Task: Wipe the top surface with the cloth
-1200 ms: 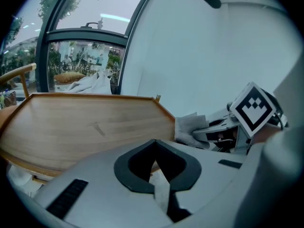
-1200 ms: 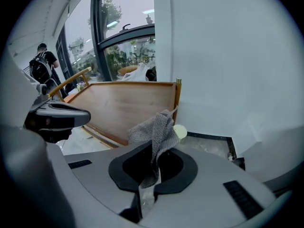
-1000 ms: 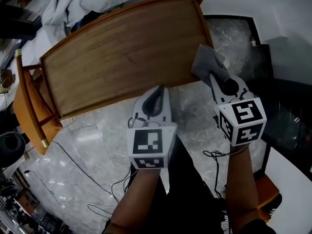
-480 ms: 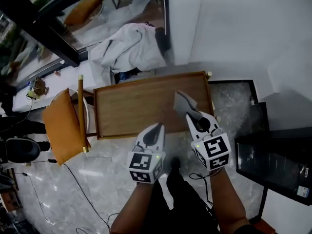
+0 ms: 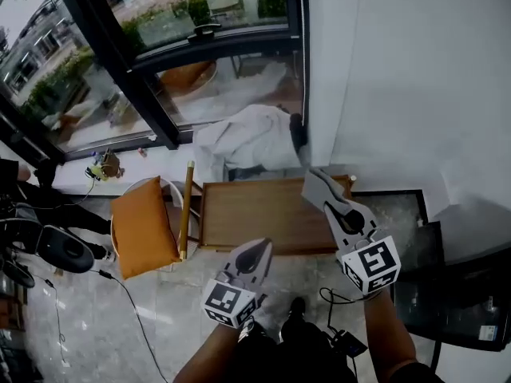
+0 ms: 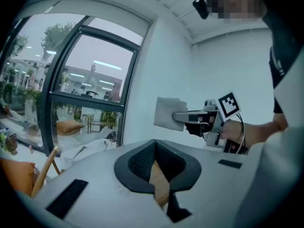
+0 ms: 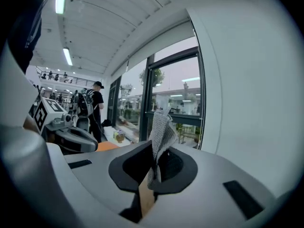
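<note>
The wooden table top (image 5: 255, 214) lies below both grippers, far down in the head view. A grey cloth (image 5: 314, 185) hangs from my right gripper (image 5: 321, 191), which is shut on it in the air over the table's far right corner. In the right gripper view the cloth (image 7: 161, 127) stands up from between the jaws of that gripper (image 7: 154, 151). My left gripper (image 5: 262, 247) is shut with nothing in it and points at the table's near edge. The left gripper view shows its own tips (image 6: 155, 144), with the cloth (image 6: 166, 113) and the right gripper (image 6: 186, 117) beyond them.
An orange chair (image 5: 144, 226) stands left of the table. Behind the table a white sheet heap (image 5: 243, 138) lies under a large window (image 5: 160, 46). A white wall (image 5: 399, 78) is at right, and a black frame (image 5: 415, 222) lies on the floor.
The head view has risen and pulled back, so the table looks smaller and the window has come into view. Both grippers stay raised, the cloth still in the right one.
</note>
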Available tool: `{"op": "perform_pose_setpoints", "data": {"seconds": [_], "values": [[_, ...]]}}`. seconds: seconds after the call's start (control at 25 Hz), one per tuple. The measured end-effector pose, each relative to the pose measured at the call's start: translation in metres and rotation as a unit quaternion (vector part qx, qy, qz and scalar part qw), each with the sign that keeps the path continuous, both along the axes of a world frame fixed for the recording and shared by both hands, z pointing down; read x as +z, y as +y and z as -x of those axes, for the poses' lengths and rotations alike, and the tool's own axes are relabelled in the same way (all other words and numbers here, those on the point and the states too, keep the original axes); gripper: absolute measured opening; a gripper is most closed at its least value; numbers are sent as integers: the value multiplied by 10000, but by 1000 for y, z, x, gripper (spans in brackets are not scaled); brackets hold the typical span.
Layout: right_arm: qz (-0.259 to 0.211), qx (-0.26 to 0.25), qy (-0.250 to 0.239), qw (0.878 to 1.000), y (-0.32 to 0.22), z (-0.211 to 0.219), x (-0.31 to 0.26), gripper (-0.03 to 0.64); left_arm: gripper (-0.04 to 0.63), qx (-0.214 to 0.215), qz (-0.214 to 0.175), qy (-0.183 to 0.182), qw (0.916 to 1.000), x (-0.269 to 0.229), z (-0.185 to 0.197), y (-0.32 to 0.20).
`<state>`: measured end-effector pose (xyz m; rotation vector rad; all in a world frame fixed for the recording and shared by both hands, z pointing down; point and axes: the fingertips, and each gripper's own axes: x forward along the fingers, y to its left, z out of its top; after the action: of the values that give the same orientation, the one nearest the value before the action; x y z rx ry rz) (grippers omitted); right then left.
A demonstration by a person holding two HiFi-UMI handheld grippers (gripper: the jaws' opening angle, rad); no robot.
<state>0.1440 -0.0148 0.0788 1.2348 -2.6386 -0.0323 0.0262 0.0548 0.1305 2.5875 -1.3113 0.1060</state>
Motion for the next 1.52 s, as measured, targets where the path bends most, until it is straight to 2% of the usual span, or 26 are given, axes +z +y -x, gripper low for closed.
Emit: {"op": "perform_pose_setpoints", "data": {"seconds": [0.24, 0.44, 0.56, 0.72, 0.84, 1.0, 1.16, 1.32, 1.52], "values": [[-325, -120, 206, 9992, 64, -2, -29, 29, 11, -61, -306, -137, 9994, -33, 52, 52], [-266, 256, -151, 9992, 127, -12, -50, 29, 11, -33, -616, -52, 9981, -66, 92, 91], [-204, 431, -430, 9979, 173, -8, -58, 29, 11, 145, -667, -18, 9977, -78, 111, 129], [-322, 254, -758, 9963, 219, 28, -71, 29, 11, 617, -801, -28, 9949, -94, 133, 174], [-271, 84, -806, 9963, 261, 64, -63, 29, 11, 823, -727, -13, 9940, -87, 149, 216], [-136, 44, -728, 9972, 312, 84, -54, 29, 11, 957, -657, 201, 9930, -79, 158, 265], [-222, -35, -500, 9985, 330, 91, -69, 29, 11, 995, -732, 298, 9919, -85, 163, 287], [-623, -17, -256, 9977, 337, 74, -106, 29, 11, 930, -769, 315, 9922, -90, 159, 292], [-967, 49, -247, 9950, 343, 41, -144, 29, 11, 800, -877, 304, 9925, -105, 142, 295]]}}
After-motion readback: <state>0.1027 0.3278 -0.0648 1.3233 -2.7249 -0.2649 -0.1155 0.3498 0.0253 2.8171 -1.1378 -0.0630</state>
